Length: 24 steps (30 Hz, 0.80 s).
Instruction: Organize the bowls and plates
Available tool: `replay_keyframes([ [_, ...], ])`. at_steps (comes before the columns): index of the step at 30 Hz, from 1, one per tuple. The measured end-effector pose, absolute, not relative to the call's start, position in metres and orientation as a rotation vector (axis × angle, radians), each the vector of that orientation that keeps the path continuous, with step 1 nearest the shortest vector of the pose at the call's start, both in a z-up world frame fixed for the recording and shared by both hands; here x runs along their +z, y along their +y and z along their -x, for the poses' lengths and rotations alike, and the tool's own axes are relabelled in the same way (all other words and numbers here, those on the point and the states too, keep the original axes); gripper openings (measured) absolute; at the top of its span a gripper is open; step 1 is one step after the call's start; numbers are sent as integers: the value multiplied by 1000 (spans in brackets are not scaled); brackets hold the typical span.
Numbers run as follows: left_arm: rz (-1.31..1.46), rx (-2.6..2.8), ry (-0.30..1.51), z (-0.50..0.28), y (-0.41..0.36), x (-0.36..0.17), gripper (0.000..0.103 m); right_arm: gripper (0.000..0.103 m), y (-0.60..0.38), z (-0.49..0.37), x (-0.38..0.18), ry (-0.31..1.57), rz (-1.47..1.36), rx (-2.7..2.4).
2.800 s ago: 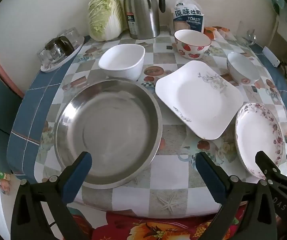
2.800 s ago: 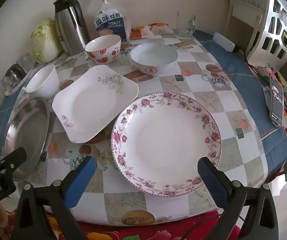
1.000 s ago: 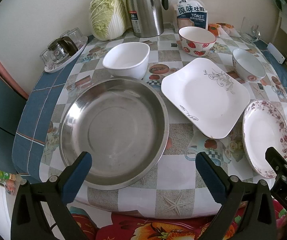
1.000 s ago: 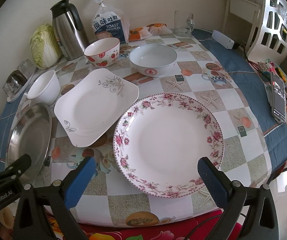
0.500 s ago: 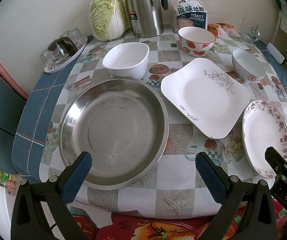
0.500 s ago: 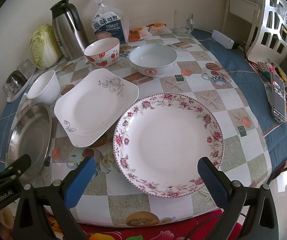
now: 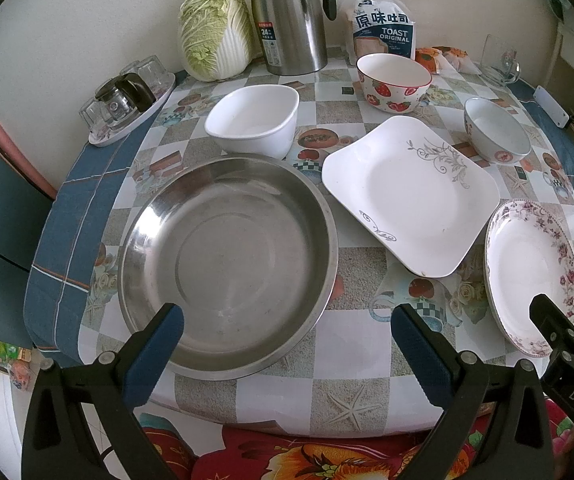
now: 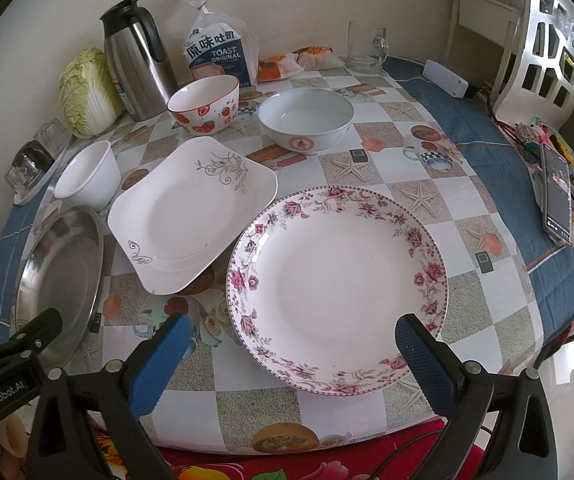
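- Plates and bowls are all sitting loose on the checked table (image 8: 427,208), nothing stacked yet.
- Flowered plate (image 8: 339,280) is lying flat at the near edge, right in front of the right gripper (image 8: 293,356); its jaws are standing wide apart, empty, short of the rim.
- Left gripper (image 7: 287,344) is hanging over the near rim of the steel pan (image 7: 227,264), jaws also spread, holding nothing.
- Square plate (image 7: 411,192) is sitting between pan and flowered plate, one corner close to the flowered rim.
- Three bowls are sitting further back: white bowl (image 7: 253,120), strawberry bowl (image 7: 393,82), plain bowl (image 8: 305,120).
- Judgement: ceramics are looking stiff, glazed, slick and chip-prone; pinching the raised rim is probably the only hold on the plates.
- Pan is looking light and tough, likely a good base.
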<state>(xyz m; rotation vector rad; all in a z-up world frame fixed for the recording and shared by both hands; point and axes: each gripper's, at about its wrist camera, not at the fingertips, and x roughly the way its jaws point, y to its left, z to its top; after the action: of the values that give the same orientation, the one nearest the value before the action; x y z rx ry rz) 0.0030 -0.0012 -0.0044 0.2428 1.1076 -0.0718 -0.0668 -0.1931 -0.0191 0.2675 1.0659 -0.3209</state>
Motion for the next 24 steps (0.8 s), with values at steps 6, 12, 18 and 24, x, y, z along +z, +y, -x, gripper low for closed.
replay_keyframes([
  [6,-240,-73,1109,-3,-2,-4,103,103,-193,67,-19,1066,-268,-322],
  [12,-224,-92,1113,-5,-1,-5,103,103,-192,65,-19,1073,-264,-320],
  [18,-137,-48,1053,-17,16,5,103,103,-187,55,-14,1060,-258,-295],
  [24,46,-2,962,-30,53,23,103,103,-182,38,-5,1044,-257,-278],
])
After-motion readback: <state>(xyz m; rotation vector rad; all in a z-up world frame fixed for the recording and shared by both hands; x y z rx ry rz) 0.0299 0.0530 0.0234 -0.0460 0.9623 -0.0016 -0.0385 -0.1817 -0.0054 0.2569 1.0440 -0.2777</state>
